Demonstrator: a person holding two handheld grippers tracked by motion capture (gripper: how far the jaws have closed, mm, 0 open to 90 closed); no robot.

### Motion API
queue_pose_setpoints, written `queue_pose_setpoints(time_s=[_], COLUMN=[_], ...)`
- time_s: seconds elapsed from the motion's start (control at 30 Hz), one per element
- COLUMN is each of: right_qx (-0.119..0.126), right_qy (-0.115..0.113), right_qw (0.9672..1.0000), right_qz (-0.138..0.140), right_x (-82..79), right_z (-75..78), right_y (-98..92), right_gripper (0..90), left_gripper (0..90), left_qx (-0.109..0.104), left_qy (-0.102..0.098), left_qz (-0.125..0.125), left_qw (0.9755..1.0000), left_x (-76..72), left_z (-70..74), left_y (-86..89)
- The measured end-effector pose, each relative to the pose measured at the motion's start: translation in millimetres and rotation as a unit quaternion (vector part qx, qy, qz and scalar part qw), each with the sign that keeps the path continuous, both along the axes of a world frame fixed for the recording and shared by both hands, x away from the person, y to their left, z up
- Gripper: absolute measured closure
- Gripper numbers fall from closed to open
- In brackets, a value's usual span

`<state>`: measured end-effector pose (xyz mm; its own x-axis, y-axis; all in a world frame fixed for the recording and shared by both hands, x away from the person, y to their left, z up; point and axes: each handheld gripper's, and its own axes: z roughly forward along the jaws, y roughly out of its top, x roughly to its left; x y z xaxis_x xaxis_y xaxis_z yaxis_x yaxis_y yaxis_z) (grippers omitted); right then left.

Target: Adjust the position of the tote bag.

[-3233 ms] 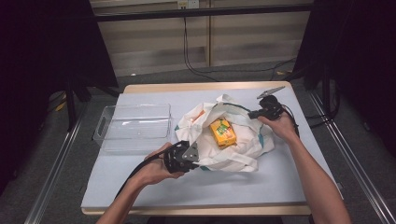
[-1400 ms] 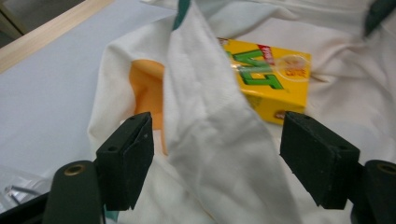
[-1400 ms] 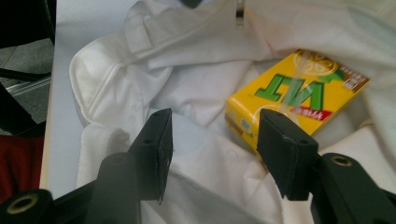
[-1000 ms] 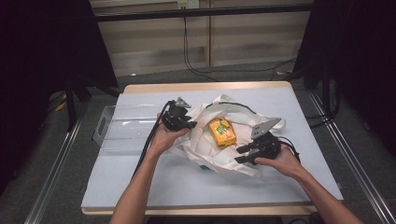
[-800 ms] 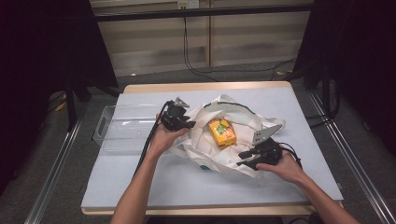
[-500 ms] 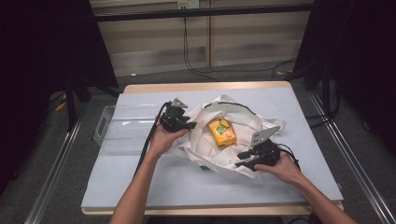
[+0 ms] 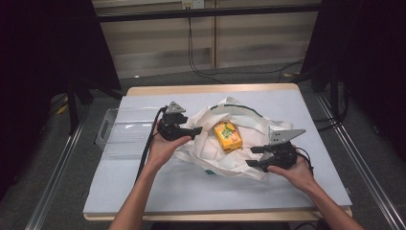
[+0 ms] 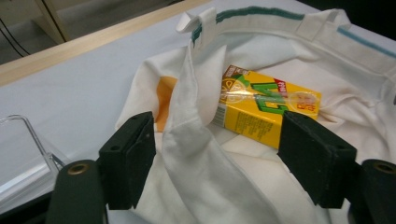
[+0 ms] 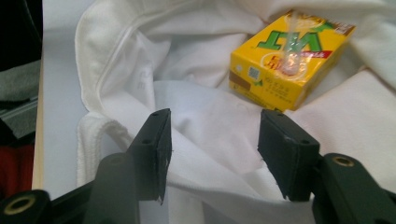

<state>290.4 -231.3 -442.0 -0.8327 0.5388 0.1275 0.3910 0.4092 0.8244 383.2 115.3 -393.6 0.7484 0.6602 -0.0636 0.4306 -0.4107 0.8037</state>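
Observation:
A white cloth bag (image 7: 210, 152) with green-trimmed handles lies open mid-table, and a yellow juice carton (image 7: 227, 135) rests flat inside it. At the bag's left edge is my left gripper (image 7: 193, 130). Its jaws have just been opening and stand wide around a loose white strap (image 8: 196, 140), pads clear of it, with the carton (image 8: 266, 105) just beyond. My right gripper (image 7: 253, 157) is at the bag's near right edge. Its jaws have also just been opening and stand apart over the bag's fabric (image 9: 210, 126), gripping nothing, with the carton (image 9: 289, 60) ahead.
A clear plastic tray (image 7: 122, 132) sits on the blue-grey table top (image 7: 191, 191) left of the bag, close behind the left hand. Cables trail from both grippers. Metal rails run along both sides of the table.
Since the oldest frame the left hand went from the bag's near edge to its left side, and the right hand from the far right edge to the near right. The left hand then shifted slightly.

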Motion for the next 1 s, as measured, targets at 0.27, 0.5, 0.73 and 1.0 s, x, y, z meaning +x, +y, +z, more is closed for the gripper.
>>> queue_pose_setpoints(time_s=[0.27, 0.5, 0.73, 1.0], right_qx=[0.028, 0.03, 0.031, 0.035], right_qy=[-0.024, -0.032, -0.035, -0.04], right_qw=[0.9985, 0.9974, 0.997, 0.9966], right_qz=[-0.041, -0.057, -0.061, -0.063], right_x=[-16.1, -29.1, -28.9, -29.7], right_z=[9.0, 6.5, 5.3, 8.0], right_y=[-16.4, -24.3, -25.3, -26.5], right_gripper=[41.1, 39.7, 39.5, 39.4], left_gripper=[23.8, 18.0, 12.9, 8.8], left_qx=[-0.008, -0.014, -0.011, -0.012], left_qy=[-0.027, -0.003, 0.017, 0.046], left_qz=[-0.019, -0.021, -0.009, 0.023], left_qw=[0.9994, 0.9997, 0.9998, 0.9986], left_x=[-31.6, -38.2, -33.7, -22.1], left_z=[13.7, 5.6, 2.6, 4.9], left_y=[-11.6, -37.7, -64.7, -95.8])
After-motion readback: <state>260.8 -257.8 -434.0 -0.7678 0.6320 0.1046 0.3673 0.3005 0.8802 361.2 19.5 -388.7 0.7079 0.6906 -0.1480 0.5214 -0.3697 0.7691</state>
